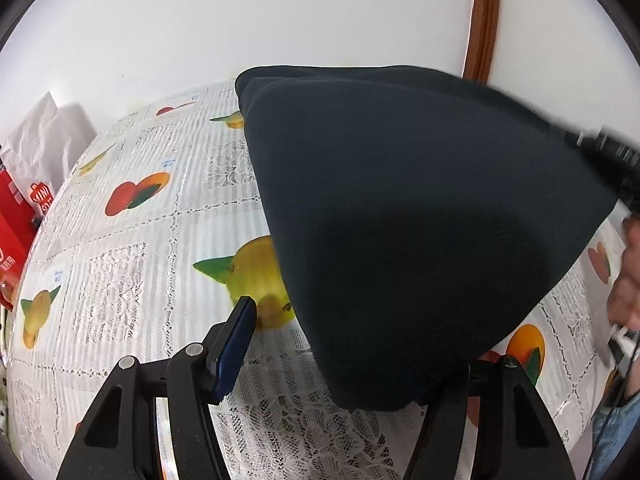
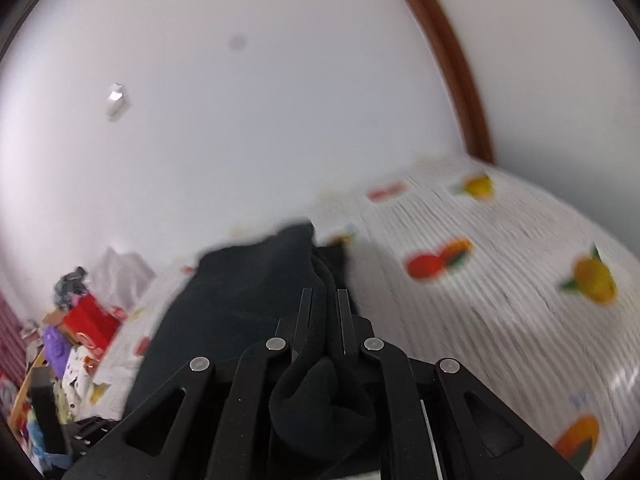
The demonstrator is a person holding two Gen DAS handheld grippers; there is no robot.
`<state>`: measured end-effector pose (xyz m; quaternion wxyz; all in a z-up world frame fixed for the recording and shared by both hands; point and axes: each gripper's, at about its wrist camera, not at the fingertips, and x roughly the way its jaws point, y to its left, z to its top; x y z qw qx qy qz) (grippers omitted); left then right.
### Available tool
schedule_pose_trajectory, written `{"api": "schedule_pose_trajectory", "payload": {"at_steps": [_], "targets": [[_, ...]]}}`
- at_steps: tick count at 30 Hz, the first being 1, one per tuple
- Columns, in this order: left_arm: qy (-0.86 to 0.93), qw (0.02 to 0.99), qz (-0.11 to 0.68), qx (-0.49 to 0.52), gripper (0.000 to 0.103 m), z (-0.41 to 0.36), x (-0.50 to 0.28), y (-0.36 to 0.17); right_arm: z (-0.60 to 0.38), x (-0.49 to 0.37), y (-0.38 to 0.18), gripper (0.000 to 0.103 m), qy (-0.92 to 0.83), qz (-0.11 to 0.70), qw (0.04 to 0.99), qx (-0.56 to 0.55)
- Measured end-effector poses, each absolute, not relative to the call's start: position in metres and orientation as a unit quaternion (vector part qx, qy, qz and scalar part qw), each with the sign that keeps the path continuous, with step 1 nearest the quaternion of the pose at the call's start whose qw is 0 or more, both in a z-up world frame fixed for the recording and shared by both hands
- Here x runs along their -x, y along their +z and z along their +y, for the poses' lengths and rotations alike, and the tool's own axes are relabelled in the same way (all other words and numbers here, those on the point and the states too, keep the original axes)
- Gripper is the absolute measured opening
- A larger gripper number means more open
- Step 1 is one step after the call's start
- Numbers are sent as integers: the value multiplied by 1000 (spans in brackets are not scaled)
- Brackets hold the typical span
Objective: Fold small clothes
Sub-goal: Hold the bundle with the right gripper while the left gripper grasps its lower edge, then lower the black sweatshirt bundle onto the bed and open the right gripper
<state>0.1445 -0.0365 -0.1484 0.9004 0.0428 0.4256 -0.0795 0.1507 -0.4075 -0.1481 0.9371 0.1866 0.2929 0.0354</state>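
A dark navy garment [image 1: 400,208] hangs in a sloping sheet over the fruit-print tablecloth [image 1: 132,248]. Its upper right edge is held up by my right gripper [image 1: 608,152]. In the right wrist view that gripper [image 2: 325,300] is shut on a bunched fold of the same garment [image 2: 240,296], and the rest trails down to the table on the left. My left gripper [image 1: 344,332] stands open low at the garment's near corner. Its blue-padded left finger [image 1: 236,340] is clear of the cloth. The cloth drapes over the right finger and hides its tip.
Red boxes [image 1: 16,220] and a white bag [image 1: 40,140] sit at the table's left edge. A pile of toys and a red box [image 2: 90,320] lies at the left. A wooden frame [image 1: 484,20] stands against the white wall. A person's hand [image 1: 628,280] shows at the right.
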Motion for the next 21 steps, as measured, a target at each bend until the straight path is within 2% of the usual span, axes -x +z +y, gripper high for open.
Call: {"api": "schedule_pose_trajectory", "payload": {"at_steps": [3, 6, 12, 17, 21], "targets": [[-82, 899, 428, -45, 63, -36, -146, -148, -411, -154, -163, 12, 34, 333, 923, -189], [-92, 895, 434, -43, 62, -32, -145, -146, -411, -139, -141, 20, 5, 322, 934, -155], [-150, 896, 417, -26, 60, -25, -112, -131, -383, -114, -114, 21, 13, 283, 957, -61], [-163, 915, 368, -12, 61, -19, -95, -101, -380, -108, -148, 21, -33, 339, 940, -9], [-128, 917, 379, -5, 61, -16, -122, -103, -393, -82, -152, 21, -31, 359, 932, -27]]}}
